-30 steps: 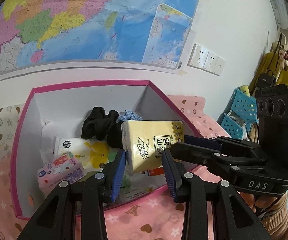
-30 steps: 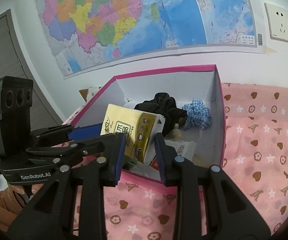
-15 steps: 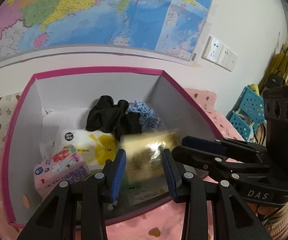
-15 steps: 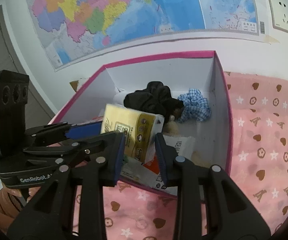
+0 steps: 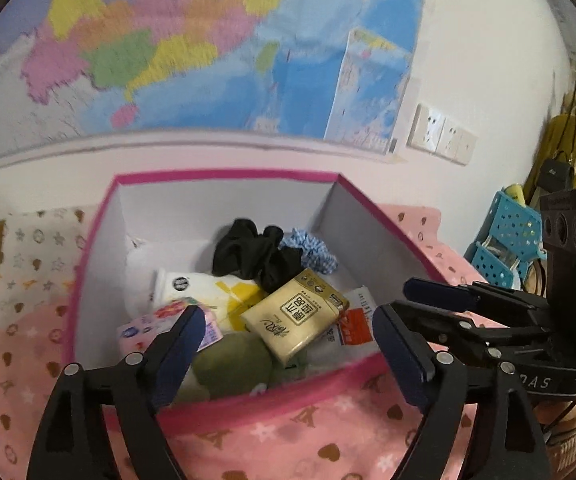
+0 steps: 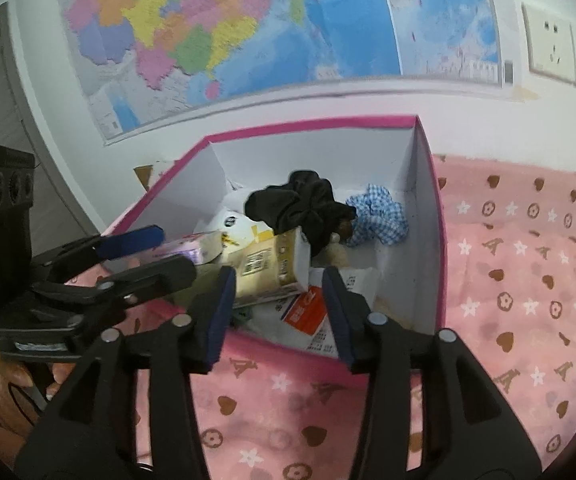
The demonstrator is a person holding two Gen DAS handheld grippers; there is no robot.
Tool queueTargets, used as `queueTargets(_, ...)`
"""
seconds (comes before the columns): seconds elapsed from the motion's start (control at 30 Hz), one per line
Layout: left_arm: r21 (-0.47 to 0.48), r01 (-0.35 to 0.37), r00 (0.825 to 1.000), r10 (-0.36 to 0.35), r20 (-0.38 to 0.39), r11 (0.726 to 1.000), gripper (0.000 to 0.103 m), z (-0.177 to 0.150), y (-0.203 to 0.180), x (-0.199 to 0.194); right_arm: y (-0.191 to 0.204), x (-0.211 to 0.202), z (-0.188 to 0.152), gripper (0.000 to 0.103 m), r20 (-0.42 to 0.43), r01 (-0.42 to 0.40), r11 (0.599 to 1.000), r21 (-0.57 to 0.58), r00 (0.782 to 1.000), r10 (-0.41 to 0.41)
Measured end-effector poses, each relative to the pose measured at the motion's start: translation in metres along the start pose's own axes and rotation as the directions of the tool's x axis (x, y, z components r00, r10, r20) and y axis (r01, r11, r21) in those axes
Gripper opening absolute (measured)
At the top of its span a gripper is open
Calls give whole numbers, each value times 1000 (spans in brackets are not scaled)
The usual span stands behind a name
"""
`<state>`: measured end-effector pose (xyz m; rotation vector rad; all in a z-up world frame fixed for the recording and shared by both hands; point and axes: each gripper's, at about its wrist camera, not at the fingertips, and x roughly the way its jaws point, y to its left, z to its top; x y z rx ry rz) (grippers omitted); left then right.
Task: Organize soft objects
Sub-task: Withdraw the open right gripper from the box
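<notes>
Looking along the left gripper (image 5: 288, 340), its two blue-padded fingers (image 5: 175, 356) stand wide apart and are opening, with nothing pressed between them. Beyond their tips sits a pink-rimmed box (image 5: 223, 178) with white inner walls, resting on a pink cloth (image 5: 308, 440) printed with hearts and stars. A yellow tissue pack (image 5: 294, 318) lies free in the box, tilted on top of the other things, clear of both pads. Behind it lie a black scrunchie (image 5: 255, 254) and, just beside that, a blue checked scrunchie (image 5: 312, 250). To the left of the tissue pack are a white and yellow wipes pack (image 5: 211, 296) and a pink flowered tissue pack (image 5: 163, 324); a green soft thing (image 5: 231, 364) lies at the near wall. The right gripper (image 5: 416, 320) reaches in from the right edge, near the box's right wall. A map (image 5: 167, 48) hangs on the wall above.

Seen from the right gripper (image 6: 275, 316), its jaws are parted and opening too, and nothing is clamped. The yellow tissue pack (image 6: 267, 266) lies past the fingertips inside the box (image 6: 312, 124), leaning on a red and white packet (image 6: 304, 310). The black scrunchie (image 6: 300, 204) and blue checked scrunchie (image 6: 380, 216) sit toward the far wall. The left gripper (image 6: 147, 252) shows at the left edge, over the box's left rim.
</notes>
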<state>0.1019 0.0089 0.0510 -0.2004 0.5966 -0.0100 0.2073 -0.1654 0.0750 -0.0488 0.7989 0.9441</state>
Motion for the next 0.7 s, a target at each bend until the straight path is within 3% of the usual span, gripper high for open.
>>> queueTargets(0.07,5,-16,1000,16,24,1000,103,-5,-2,-13,11,-11,-7,63,33,14,999,-40,999,-12)
queueTargets(0.17,7,-47,996,46,70,999,103,-17,-5,-35,27,-28,-20,84,83,63,992,-107,995,-54)
queueTargets(0.27,2,-104,992,104,74,995,103,-26,-6,-45,36,-40,-36,96,125,114,986,-125,987,-98)
queueTargets(0.5,-63,-154,988,155,20,986,103,-50,3,-51,47,-42,-63,98,91,151,980,-129,986,-139)
queueTargets(0.7,-38,-191,981,192,24,981,103,-68,-1,-58,53,-44,-76,98,75,136,985,-108,989,-128)
